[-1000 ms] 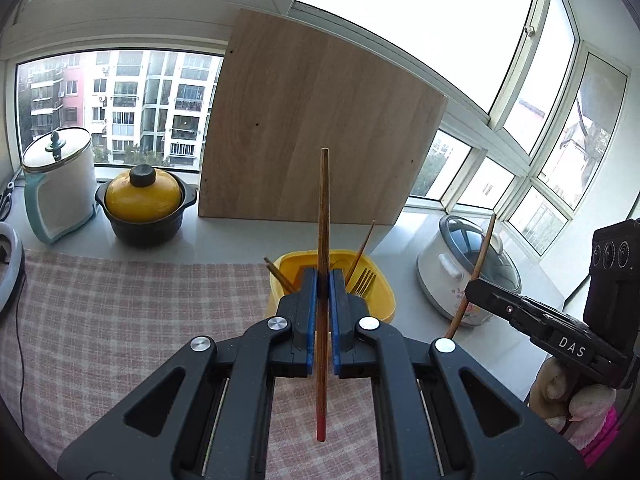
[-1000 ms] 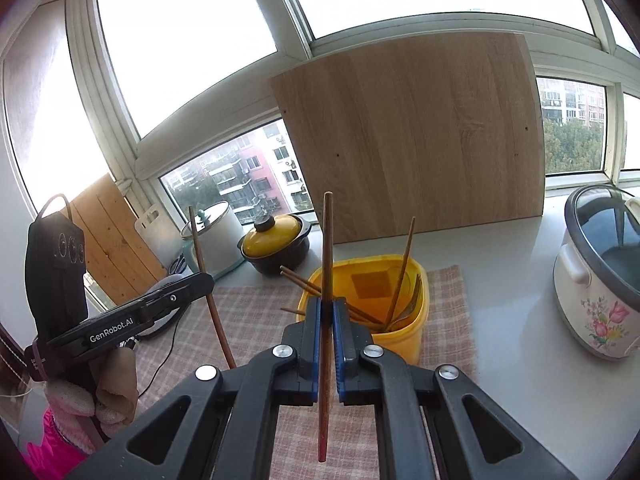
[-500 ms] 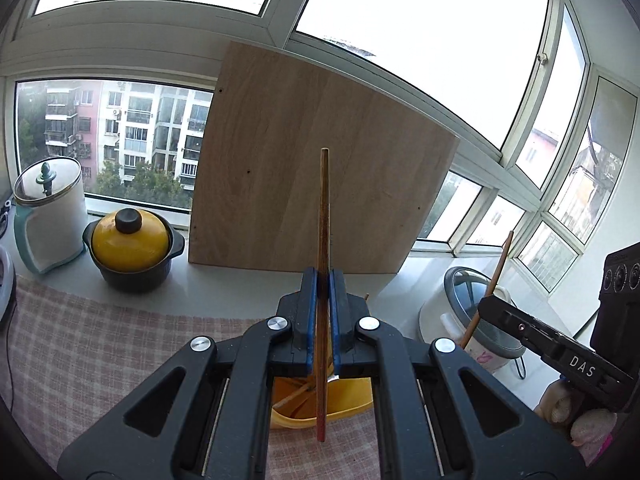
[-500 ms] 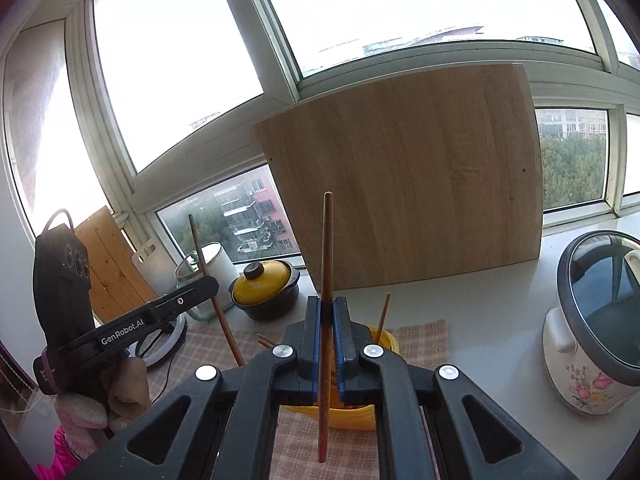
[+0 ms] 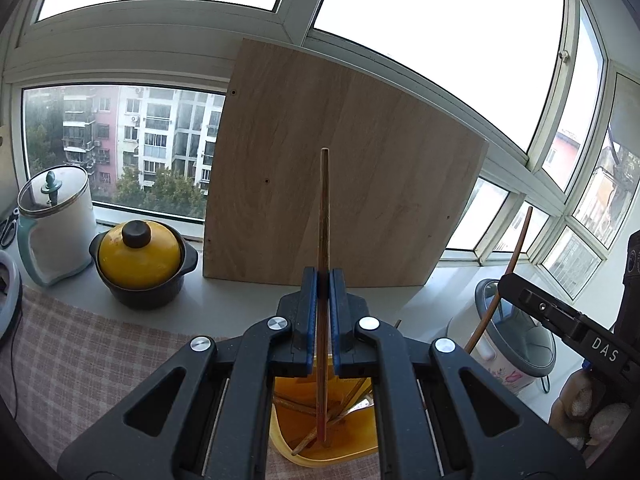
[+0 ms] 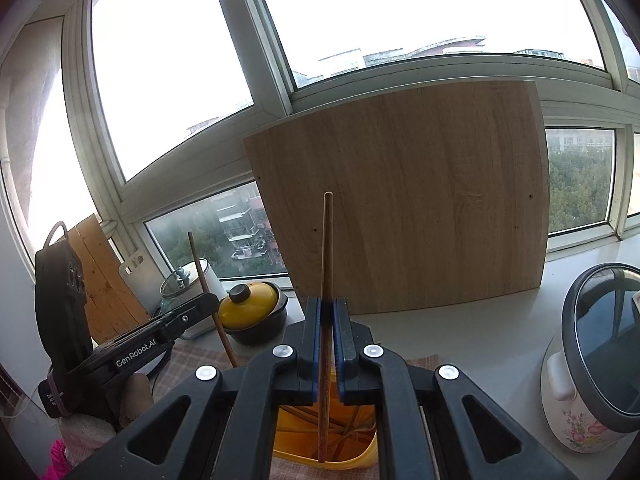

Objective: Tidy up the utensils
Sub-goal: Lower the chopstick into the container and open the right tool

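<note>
On the counter by the big windows, a yellow tub [image 5: 288,450] on a checked cloth [image 5: 80,364], with loose sticks and a fork-like thing inside, hard to tell. Right above the tub, the left gripper [image 5: 322,280], blue pads pinched tight on one brown chopstick [image 5: 323,216]. Stick straight up and down, thin top end high in front of the wooden board [image 5: 360,168], red bottom end down inside the tub. Off to the right in that view, the right gripper [image 5: 516,284], squeezed shut on a second chopstick [image 5: 520,236], tilted a bit.

In the right wrist view, the same story: the right gripper's pads clamped on its own chopstick, upright, bottom end over the yellow tub. To the left there, the left gripper with its stick, and a hand in a pale glove [image 6: 136,396] under it.

Behind, against the glass, the wooden board leaning. Left of the board, a yellow pot with a black lid knob [image 5: 140,256], and next to it a white jar with a glass lid [image 5: 56,224]. On the right, a white rice cooker with flowers [image 6: 588,364].
</note>
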`<state>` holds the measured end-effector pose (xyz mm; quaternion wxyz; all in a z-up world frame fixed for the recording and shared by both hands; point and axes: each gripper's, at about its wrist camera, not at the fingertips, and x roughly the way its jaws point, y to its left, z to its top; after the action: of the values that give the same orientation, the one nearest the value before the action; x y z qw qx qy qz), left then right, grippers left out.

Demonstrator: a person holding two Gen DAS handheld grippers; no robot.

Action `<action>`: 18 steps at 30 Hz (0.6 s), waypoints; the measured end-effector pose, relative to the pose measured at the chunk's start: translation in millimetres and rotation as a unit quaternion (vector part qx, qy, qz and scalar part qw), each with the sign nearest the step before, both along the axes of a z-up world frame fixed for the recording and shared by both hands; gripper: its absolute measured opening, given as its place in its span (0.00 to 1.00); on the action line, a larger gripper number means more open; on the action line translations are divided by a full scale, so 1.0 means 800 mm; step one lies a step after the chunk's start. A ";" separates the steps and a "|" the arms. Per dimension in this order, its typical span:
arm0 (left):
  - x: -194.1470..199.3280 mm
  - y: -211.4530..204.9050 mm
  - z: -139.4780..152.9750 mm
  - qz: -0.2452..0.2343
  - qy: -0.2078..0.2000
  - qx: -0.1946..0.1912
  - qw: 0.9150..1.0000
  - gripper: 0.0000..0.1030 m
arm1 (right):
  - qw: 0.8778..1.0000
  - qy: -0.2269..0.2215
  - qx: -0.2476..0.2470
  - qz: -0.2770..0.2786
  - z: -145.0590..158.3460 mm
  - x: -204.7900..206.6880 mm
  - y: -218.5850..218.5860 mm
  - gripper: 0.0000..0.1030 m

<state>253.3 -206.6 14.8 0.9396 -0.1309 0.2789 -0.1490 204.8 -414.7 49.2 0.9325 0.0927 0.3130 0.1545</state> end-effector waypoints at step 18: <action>0.007 -0.021 -0.040 -0.018 0.030 0.016 0.999 0.03 | 0.998 0.052 -0.023 0.001 -0.067 0.032 0.009 0.03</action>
<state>258.9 -223.4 -17.3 0.9302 -0.1151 0.3112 -0.1572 230.1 -407.8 -4.0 0.9169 0.0788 0.3643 0.1431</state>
